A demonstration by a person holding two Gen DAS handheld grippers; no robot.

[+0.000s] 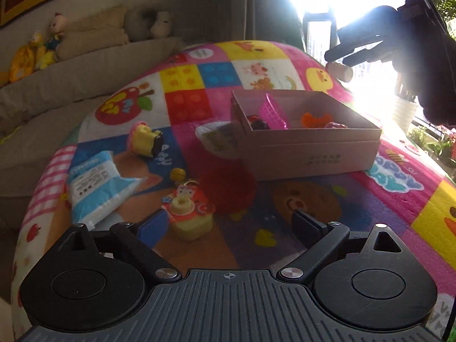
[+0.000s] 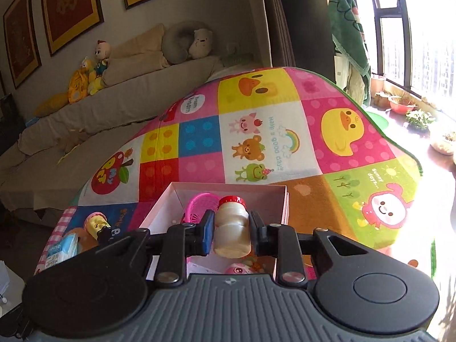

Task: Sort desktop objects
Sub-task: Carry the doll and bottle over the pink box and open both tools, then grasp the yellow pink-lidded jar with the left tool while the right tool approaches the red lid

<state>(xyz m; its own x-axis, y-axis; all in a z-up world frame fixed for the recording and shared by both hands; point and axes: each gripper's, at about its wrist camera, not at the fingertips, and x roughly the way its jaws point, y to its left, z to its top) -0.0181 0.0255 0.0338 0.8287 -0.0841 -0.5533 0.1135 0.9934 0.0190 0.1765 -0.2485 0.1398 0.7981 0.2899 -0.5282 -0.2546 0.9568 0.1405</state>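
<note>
Right gripper (image 2: 230, 228) clamped on small bottle (image 2: 232, 228) with red cap, held above pink cardboard box (image 2: 280, 199) on patchwork play mat (image 2: 285, 131); pink basket (image 2: 199, 203) inside box; left gripper (image 1: 228, 222) spread wide, nothing between fingers, low over mat near yellow toy camera (image 1: 189, 213); blue tissue pack (image 1: 97, 182), red mesh pouch (image 1: 226, 188) and yellow figurine (image 1: 145, 139) loose on mat beside box.

play mat (image 2: 285, 142) reads "have a good day!!" and "sunny days...".
</note>
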